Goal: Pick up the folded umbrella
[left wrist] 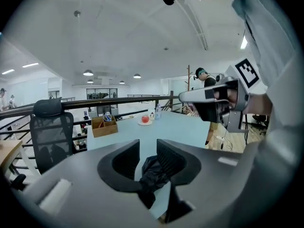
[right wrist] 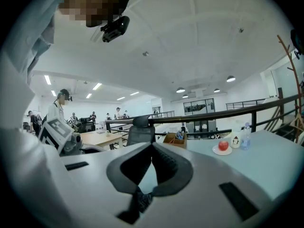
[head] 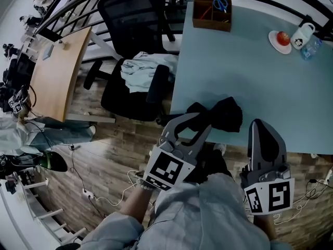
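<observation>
1. your left gripper point(left wrist: 148, 146) is nearest the job. its jaws stand a little apart, with black cloth of the folded umbrella point(head: 225, 113) between them and nothing clamped. if you close here you may pinch only loose fabric, and the bundle could sag open or slide out as you lift.
2. your right gripper point(right wrist: 152, 146) sits just beside it, jaws together on nothing. swing it in carelessly and it could knock the umbrella aside.
3. the umbrella lies at the near edge of the table point(head: 250, 72), by the corner. a push or drag toward you could tip it onto the floor.
4. the plate point(head: 274, 41), mug point(head: 302, 35) and wooden box point(head: 212, 14) stand well apart at the far side, so i judge them safe.
</observation>
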